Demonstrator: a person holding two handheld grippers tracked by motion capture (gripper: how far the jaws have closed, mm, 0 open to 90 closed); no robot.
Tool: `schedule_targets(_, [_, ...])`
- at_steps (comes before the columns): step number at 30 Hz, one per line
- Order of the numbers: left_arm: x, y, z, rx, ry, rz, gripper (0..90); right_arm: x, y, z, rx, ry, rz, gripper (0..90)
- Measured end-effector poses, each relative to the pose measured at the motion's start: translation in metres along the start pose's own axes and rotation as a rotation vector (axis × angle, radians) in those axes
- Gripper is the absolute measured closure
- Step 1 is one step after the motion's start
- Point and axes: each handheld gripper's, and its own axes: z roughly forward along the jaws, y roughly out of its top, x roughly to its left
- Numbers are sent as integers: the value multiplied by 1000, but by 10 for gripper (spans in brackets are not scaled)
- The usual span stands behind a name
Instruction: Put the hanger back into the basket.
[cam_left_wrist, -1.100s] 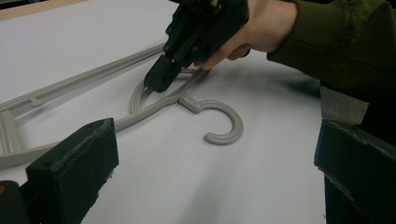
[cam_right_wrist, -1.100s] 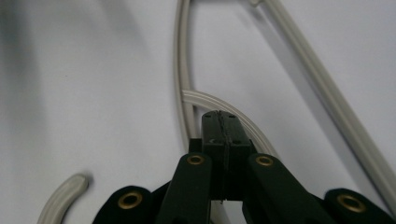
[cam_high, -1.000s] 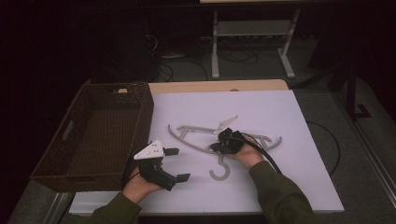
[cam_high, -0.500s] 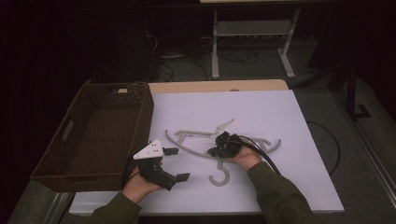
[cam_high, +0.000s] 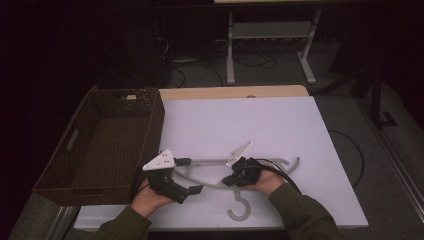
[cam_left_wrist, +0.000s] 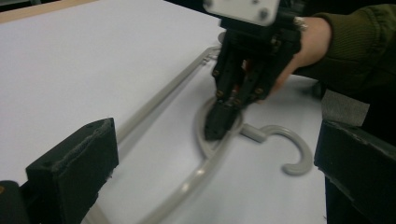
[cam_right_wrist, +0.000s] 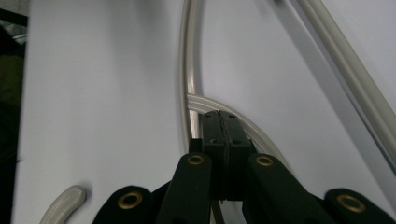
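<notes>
A grey plastic hanger (cam_high: 210, 162) lies flat on the white table (cam_high: 250, 120), hook (cam_high: 240, 207) toward the near edge. My right gripper (cam_high: 228, 180) is shut on the hanger's middle just above the hook; its closed jaws pinch the curved rib (cam_right_wrist: 190, 74) in the right gripper view (cam_right_wrist: 223, 135). In the left gripper view that gripper (cam_left_wrist: 219, 126) comes down onto the hanger (cam_left_wrist: 187, 184). My left gripper (cam_high: 191, 175) stands open at the hanger's left end. One arm of the hanger runs between its jaws (cam_left_wrist: 217, 156) untouched.
A dark wicker basket (cam_high: 65, 155) sits at the table's left side, close beside the left hand. A metal stand (cam_high: 270, 30) and cables are on the floor beyond the table's far edge.
The right gripper has drawn the hanger toward the near edge and turned it, so its left arm now lies between the left gripper's jaws. The left hand has stayed put.
</notes>
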Motion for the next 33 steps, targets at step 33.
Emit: schedule_targets(33, [-1,0,4,10,-1,0,0,26,-109,-91,-29,-188,232,896])
